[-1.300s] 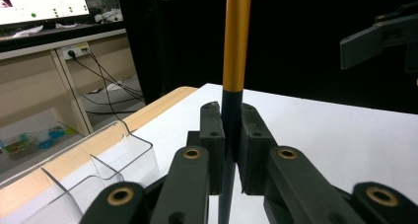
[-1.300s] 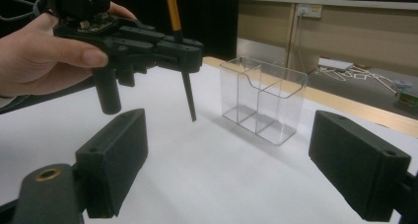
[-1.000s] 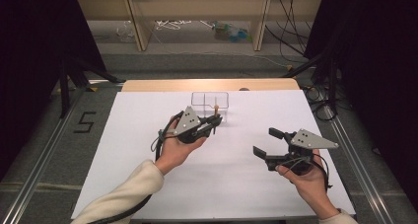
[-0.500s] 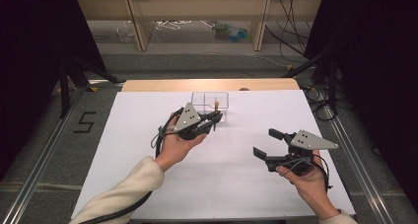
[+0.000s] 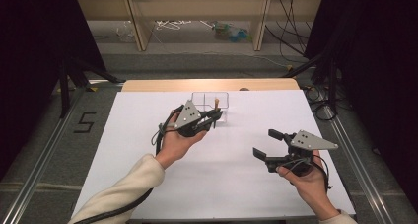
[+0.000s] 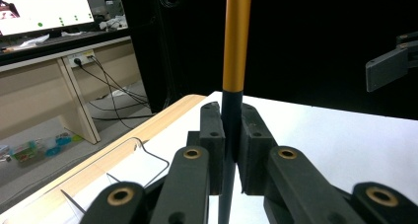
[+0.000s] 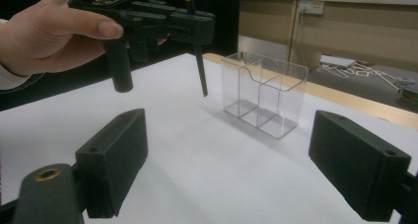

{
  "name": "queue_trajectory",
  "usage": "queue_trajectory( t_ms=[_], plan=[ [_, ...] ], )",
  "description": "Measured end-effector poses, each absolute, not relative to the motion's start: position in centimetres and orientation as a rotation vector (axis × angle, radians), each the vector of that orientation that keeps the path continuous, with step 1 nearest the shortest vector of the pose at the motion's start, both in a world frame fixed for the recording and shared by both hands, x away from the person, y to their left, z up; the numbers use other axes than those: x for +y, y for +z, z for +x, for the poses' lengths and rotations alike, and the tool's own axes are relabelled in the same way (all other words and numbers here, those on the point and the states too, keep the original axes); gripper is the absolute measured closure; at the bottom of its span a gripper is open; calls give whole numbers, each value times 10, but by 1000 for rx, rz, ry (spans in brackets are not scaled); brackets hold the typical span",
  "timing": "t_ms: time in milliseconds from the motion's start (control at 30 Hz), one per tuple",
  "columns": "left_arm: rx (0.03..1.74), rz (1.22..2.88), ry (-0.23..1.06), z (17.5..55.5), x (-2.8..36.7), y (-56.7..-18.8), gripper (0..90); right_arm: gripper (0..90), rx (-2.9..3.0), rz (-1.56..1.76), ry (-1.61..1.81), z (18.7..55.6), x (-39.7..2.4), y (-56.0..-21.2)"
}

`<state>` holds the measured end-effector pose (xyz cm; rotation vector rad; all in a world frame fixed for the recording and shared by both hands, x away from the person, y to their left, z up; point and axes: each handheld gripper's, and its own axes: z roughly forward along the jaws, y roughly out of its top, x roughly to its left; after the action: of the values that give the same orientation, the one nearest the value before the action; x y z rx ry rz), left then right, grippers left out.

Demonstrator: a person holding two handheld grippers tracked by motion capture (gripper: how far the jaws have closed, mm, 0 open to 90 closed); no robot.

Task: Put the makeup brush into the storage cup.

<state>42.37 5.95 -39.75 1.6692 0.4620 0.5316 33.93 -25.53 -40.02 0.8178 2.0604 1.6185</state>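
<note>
While the left gripper (image 5: 213, 118) clamps an upright pen (image 6: 231, 105) just beside the clear box (image 7: 263, 92), its tip hangs above the table (image 5: 148, 135). Right gripper (image 5: 268, 144), near the box, jaws wide apart, holding nothing.

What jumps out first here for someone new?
The left gripper, lifted above the white table, is clamped on an upright pen with an orange upper barrel and black lower part. Just beyond it stands an empty clear divided holder. The right gripper hovers to the right, jaws wide open, holding nothing.
</note>
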Motion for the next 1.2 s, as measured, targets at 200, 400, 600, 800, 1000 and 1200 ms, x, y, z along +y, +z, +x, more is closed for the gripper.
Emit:
queue_trajectory(
  t_ms=[200,400,600,800,1000,1200],
  plan=[
    [465,1663,535,426,59,-397,825,159,2072,846,1640,337,-256,-402],
    [468,1660,535,427,58,-396,825,159,2060,839,1631,336,-260,-403],
    [467,1663,538,429,58,-394,825,159,2071,857,1617,335,-261,-403],
    [468,1660,545,431,58,-393,825,159,2057,830,1619,336,-261,-403],
    [473,1659,551,434,60,-392,825,159,2071,855,1619,335,-261,-403],
    [475,1656,556,437,60,-390,825,159,2070,860,1620,335,-261,-403]
  ],
)
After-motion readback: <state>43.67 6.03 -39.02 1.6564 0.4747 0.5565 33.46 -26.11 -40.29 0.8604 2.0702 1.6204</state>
